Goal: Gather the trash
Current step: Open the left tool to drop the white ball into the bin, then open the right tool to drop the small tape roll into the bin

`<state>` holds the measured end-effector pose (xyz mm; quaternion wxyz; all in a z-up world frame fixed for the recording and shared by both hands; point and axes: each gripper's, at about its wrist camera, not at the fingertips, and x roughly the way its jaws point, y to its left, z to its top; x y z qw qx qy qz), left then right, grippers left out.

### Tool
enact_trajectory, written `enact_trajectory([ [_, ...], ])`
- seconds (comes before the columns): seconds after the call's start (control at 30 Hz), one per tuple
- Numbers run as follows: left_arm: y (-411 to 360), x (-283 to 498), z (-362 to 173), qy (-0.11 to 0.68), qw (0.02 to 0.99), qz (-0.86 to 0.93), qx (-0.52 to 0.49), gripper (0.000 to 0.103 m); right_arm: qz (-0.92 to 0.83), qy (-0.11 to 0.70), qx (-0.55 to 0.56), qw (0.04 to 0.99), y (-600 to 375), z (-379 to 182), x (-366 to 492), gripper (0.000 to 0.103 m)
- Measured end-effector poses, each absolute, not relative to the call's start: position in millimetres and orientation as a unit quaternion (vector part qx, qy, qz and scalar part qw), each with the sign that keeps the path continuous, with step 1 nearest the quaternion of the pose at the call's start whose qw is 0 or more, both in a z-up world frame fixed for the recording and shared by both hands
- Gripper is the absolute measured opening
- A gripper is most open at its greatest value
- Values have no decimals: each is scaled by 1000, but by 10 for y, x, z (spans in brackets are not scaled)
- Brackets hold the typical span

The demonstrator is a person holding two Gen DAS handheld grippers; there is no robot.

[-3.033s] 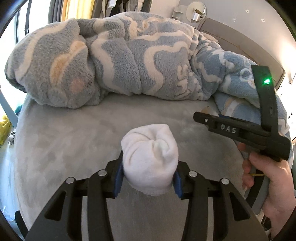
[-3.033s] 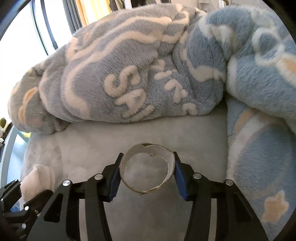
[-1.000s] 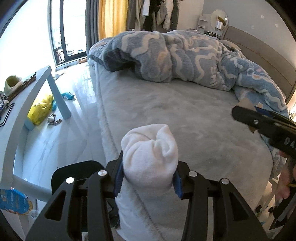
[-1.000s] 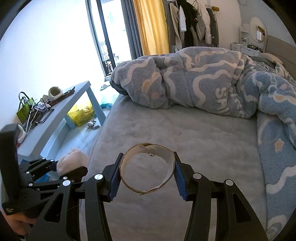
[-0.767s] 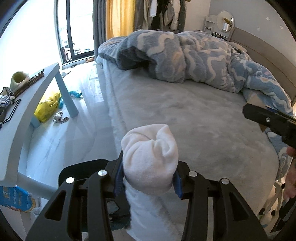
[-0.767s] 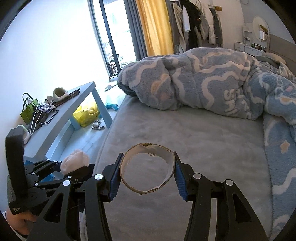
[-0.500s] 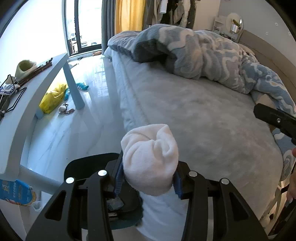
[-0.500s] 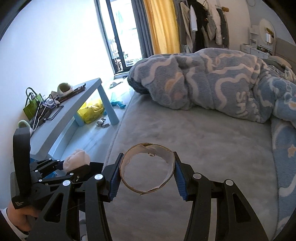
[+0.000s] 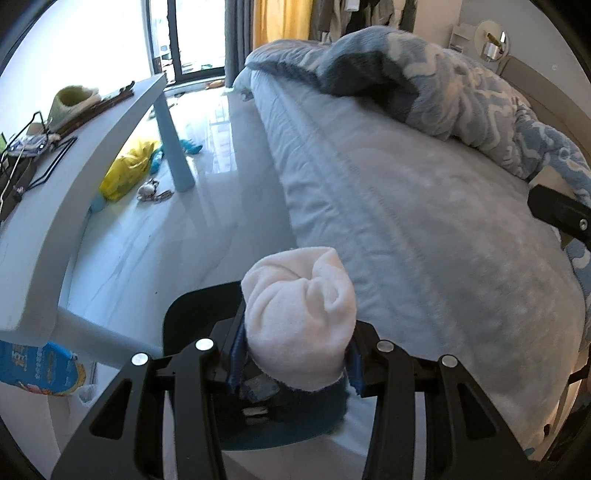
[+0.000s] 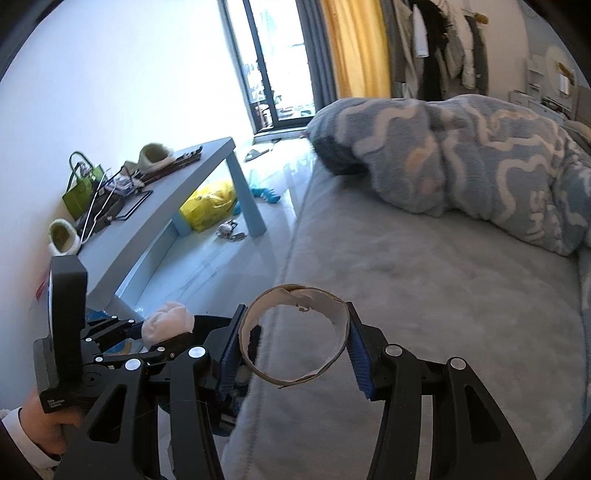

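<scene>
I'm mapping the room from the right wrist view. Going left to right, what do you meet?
Green bag → left gripper holding a white sock → cardboard ring in the right gripper → blue blanket.

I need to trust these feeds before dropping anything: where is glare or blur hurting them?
Left wrist view: window blown out, glare streaks the glossy floor; white balled sock sharp. Right wrist view: white wall overexposed, brown cardboard ring crisp, blue-and-cream fleece blanket slightly soft; both bow at the edges.
</scene>
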<state>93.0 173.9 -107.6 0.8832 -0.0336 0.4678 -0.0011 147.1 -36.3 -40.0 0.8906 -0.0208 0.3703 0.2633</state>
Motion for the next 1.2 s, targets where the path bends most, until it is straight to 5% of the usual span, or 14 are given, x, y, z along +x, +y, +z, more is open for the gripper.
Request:
enact_trajectory([
  [0.53, 2307, 851, -1647, 542, 839, 1, -48, 50, 307, 386, -53, 868, 582, -633, 1407, 52],
  [0.87, 2507, 764, -1579, 526, 849, 9, -59, 73, 310, 400, -62, 860, 808, -803, 1445, 52],
  [1.2, 2738, 690, -1288, 477, 875, 24, -81, 79, 308, 421, -73, 850, 959, -1011, 1483, 52],
])
